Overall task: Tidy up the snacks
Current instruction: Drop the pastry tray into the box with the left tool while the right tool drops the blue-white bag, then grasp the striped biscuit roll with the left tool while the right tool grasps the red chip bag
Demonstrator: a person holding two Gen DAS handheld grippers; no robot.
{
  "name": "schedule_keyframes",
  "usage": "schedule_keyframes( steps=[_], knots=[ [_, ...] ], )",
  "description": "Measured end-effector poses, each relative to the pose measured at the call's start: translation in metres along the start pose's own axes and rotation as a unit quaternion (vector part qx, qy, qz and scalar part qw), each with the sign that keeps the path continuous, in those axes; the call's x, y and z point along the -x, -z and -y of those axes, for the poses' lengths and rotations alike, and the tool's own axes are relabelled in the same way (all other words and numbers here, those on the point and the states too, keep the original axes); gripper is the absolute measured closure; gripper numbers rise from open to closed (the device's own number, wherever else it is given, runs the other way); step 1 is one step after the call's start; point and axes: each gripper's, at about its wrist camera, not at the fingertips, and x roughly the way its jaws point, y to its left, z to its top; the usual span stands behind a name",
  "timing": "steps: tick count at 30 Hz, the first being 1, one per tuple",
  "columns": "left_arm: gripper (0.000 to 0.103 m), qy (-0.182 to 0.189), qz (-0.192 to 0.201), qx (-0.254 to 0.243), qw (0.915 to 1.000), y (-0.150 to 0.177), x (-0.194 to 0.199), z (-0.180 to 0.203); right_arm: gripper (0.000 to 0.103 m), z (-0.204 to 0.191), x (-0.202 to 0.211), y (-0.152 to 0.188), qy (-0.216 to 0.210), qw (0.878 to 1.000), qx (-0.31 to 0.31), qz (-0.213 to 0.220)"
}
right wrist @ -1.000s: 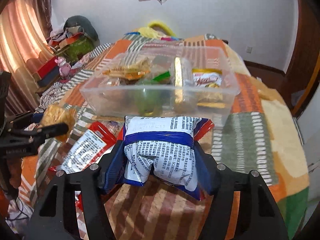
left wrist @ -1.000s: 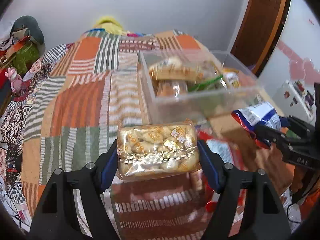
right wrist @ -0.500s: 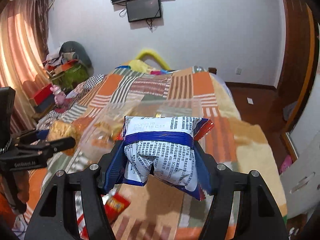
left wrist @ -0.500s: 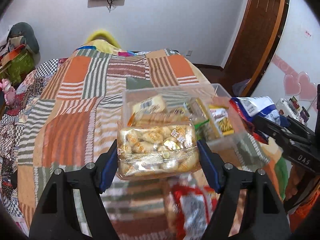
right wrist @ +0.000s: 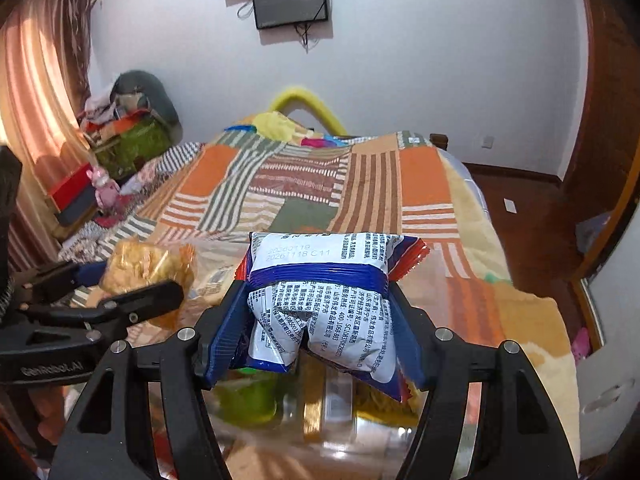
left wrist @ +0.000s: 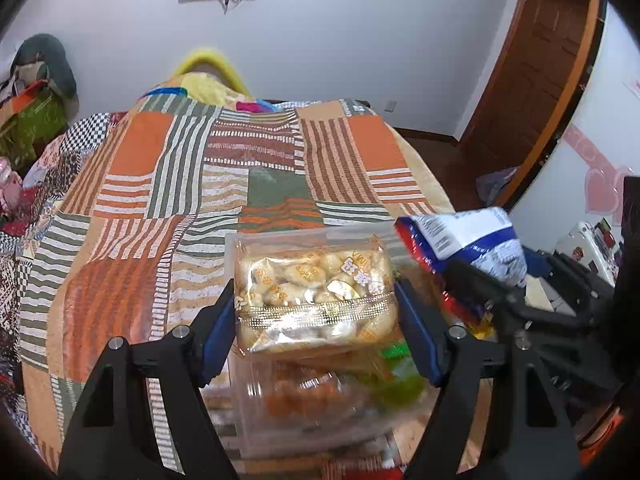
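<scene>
The left gripper [left wrist: 316,312] is clamped on a clear packet of pale golden biscuits [left wrist: 314,296]; the right gripper [right wrist: 320,320] grips a white-and-blue printed snack bag [right wrist: 320,304]. Both hang above a clear plastic bin [left wrist: 304,412] on the patchwork bed [left wrist: 168,208], already partly filled; neither packet is dropped in yet.
</scene>
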Motion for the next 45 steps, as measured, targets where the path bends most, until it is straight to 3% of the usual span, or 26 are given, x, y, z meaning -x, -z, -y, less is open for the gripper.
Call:
schedule_keyframes(
  steps=[9, 19, 26, 31, 36, 45],
  knots=[
    [0.026, 0.003, -0.005, 0.018, 0.9998, -0.006, -0.015, -0.011, 0.033, 0.008, -0.011, -0.001, -0.011, 1.000, -0.007, -0.014],
    [0.025, 0.002, 0.023, -0.019, 0.9996, 0.010, 0.036, 0.003, 0.026, 0.009, 0.040, -0.001, -0.014, 1.000, 0.006, 0.016],
    [0.022, -0.009, 0.037, -0.032, 0.9988, 0.046, 0.086, -0.006, 0.024, -0.005, 0.075, 0.032, -0.054, 0.998, 0.006, 0.009],
    [0.021, -0.008, 0.029, -0.025, 0.9992, 0.084, 0.111, -0.017, 0.024, -0.028, 0.082, 0.060, -0.059, 0.998, 0.027, -0.007],
    [0.022, -0.024, 0.018, -0.038, 0.9988, 0.123, 0.122, -0.023, 0.019, -0.054, 0.071, 0.084, -0.081, 0.995, 0.035, -0.036],
    [0.021, -0.017, -0.009, -0.035, 0.9992, 0.171, 0.124, -0.029, 0.019, -0.084, 0.030, 0.111, -0.055, 0.994, 0.049, -0.085]
  ],
)
